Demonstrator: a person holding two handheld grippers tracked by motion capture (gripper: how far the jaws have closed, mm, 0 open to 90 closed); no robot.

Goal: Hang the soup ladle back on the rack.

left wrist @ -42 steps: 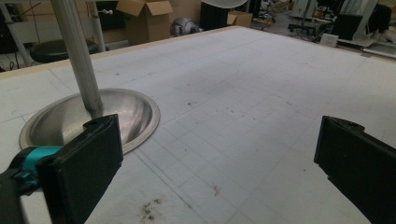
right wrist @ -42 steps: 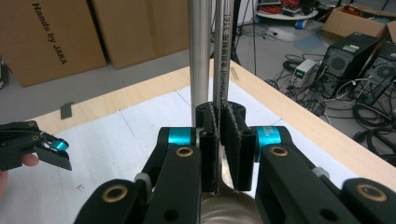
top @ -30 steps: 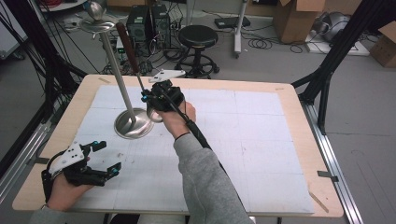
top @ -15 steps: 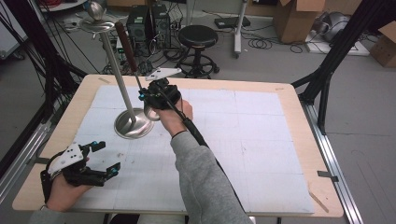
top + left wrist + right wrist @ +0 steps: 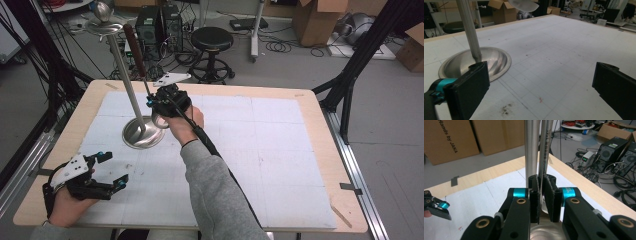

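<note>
The blade of a wooden-handled knife (image 5: 136,52) is clamped between the nearly closed jaws of the right gripper (image 5: 541,195), handle up and tilted away (the steel shows edge-on between the pads). Just beside the gripper, a metal stand (image 5: 142,131) rises on its post (image 5: 532,150). The left gripper (image 5: 107,170) is held well apart near the table's (image 5: 310,107) front edge, jaws wide open with nothing between them.
</note>
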